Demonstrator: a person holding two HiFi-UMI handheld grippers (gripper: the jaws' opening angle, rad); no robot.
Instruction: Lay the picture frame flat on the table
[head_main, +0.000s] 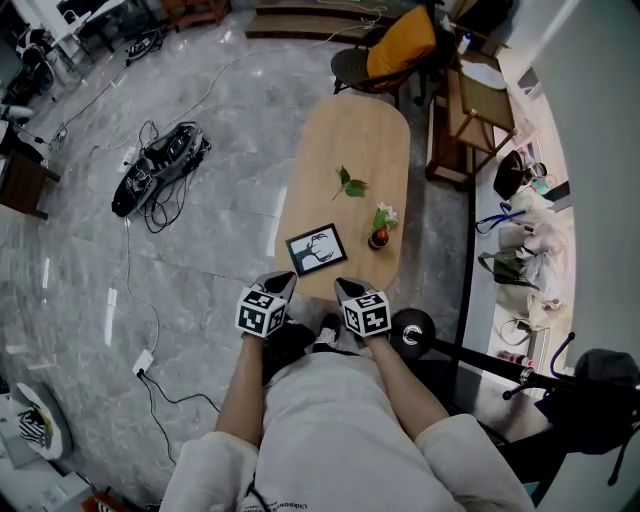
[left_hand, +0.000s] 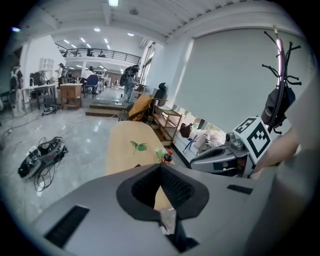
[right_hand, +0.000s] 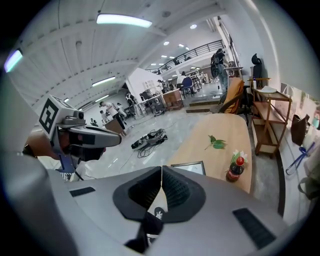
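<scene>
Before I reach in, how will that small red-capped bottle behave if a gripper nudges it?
Probably tips: the bottle stands upright, tall for its narrow base. Once down, its round body would likely roll on the smooth table.

Head view looks down; both gripper views face the table (head_main: 350, 140).

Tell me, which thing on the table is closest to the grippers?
The frame: it lies at the table's near end. The bottle stands a bit farther off, and the leaf farthest.
</scene>
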